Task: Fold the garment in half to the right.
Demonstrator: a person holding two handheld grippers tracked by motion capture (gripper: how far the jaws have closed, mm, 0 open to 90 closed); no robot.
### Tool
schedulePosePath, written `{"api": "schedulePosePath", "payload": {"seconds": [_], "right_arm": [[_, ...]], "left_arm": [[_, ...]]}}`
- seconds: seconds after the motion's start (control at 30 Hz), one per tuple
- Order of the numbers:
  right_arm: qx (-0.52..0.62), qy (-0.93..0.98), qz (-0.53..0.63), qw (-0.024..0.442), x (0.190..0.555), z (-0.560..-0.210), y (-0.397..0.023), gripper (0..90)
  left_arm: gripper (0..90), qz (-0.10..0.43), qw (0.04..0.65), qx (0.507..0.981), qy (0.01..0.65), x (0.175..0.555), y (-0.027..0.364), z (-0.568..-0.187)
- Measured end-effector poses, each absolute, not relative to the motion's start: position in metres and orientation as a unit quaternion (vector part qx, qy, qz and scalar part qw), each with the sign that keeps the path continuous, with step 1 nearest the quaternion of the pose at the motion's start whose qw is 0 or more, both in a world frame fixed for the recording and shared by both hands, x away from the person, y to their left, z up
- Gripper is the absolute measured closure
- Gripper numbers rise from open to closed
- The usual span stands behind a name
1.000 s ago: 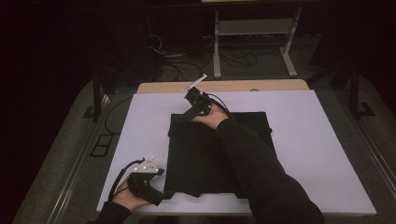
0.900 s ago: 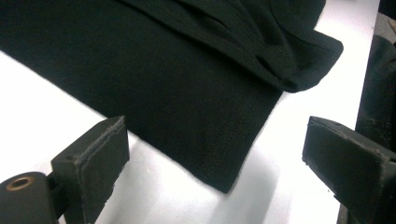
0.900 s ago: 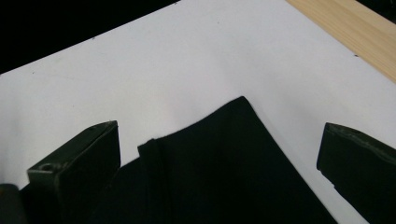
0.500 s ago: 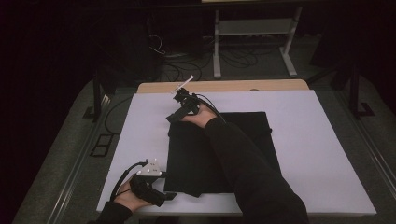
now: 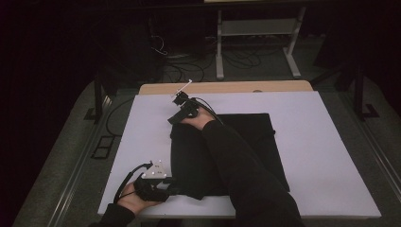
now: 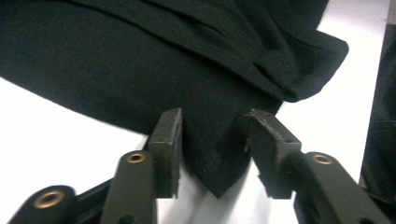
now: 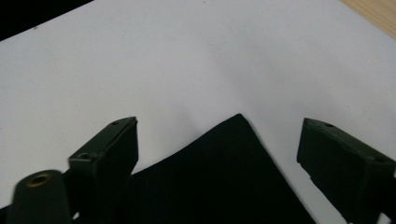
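Cloth: a black cloth [image 5: 246, 142] lies flat on the white table [image 5: 331, 156], its long side running from near to far.
Hidden: the person's right sleeve [image 5: 236, 165] covers its middle.
Left gripper [image 5: 163, 185]: jaws have been closing around the near left corner; pads not yet pressing.
Right gripper [image 5: 174, 118]: jaws wide apart, closing slightly, the far left corner between them, untouched.

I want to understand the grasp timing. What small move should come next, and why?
Probably close both grippers. The left gripper has been closing around the near corner of the black cloth, pads not yet pressing; the right gripper straddles the far corner, jaws wide.
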State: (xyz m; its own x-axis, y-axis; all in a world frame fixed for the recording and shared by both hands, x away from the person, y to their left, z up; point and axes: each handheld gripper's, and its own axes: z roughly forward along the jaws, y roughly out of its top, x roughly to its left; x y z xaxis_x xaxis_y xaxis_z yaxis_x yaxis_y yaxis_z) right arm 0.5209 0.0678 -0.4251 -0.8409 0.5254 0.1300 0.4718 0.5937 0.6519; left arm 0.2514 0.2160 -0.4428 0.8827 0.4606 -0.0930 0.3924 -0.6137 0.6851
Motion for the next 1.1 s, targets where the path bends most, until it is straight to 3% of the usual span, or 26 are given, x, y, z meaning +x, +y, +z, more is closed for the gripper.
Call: {"api": "schedulePosePath", "payload": {"seconds": [0.07,0.3,0.33,0.6,0.7,1.1], "right_arm": [[0.282,0.891,0.353,0.038,0.522,-0.426,0.068,13.6],[0.295,0.892,0.34,0.042,0.526,-0.438,0.071,27.3],[0.298,0.893,0.334,0.049,0.526,-0.44,0.072,37.2],[0.292,0.898,0.324,0.056,0.523,-0.44,0.077,63.0],[0.292,0.901,0.319,0.046,0.522,-0.438,0.078,79.8],[0.29,0.897,0.332,0.031,0.518,-0.413,0.064,83.5]], "left_arm": [[63.0,0.043,0.37,0.897,0.237,0.252,0.216,-0.443],[81.3,0.033,0.371,0.898,0.233,0.256,0.213,-0.44],[82.4,0.033,0.375,0.897,0.233,0.256,0.213,-0.439],[83.4,0.033,0.384,0.894,0.226,0.259,0.212,-0.435],[83.5,0.03,0.387,0.894,0.225,0.26,0.211,-0.434],[83.5,0.028,0.398,0.889,0.224,0.261,0.21,-0.431]]}}
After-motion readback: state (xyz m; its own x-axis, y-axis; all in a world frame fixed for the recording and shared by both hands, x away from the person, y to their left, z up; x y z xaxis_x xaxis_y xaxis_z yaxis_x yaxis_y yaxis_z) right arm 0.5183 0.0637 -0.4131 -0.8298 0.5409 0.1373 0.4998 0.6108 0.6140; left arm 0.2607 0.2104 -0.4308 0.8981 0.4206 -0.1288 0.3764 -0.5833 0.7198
